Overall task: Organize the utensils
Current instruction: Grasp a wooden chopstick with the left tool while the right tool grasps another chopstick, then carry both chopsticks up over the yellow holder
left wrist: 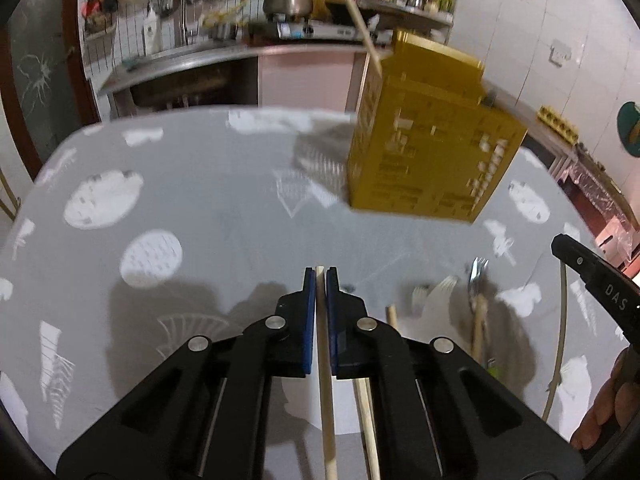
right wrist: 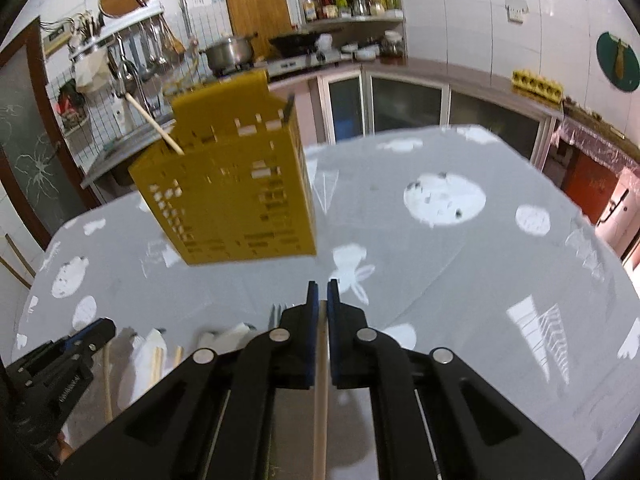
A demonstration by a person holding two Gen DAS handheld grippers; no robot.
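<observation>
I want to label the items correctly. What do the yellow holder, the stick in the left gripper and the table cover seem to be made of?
Yellow holder: likely moulded plastic, matte, with many cut-out slots.
Stick held in the left gripper: pale, round and unpainted, probably wood or bamboo.
Table cover: grey with white prints and faint creases; perhaps a vinyl sheet, but I am not sure.

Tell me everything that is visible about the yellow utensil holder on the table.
The yellow utensil holder is a tall box, apparently plastic, open on top, its walls pierced with many small rectangular slots. It stands upright on the grey patterned table, beyond both hand-held grippers, and neither touches it. One pale wooden stick leans out of its top, slanting to the left; a dark utensil tip shows at the opposite corner. The holder looks slightly blurred in both views.
</observation>
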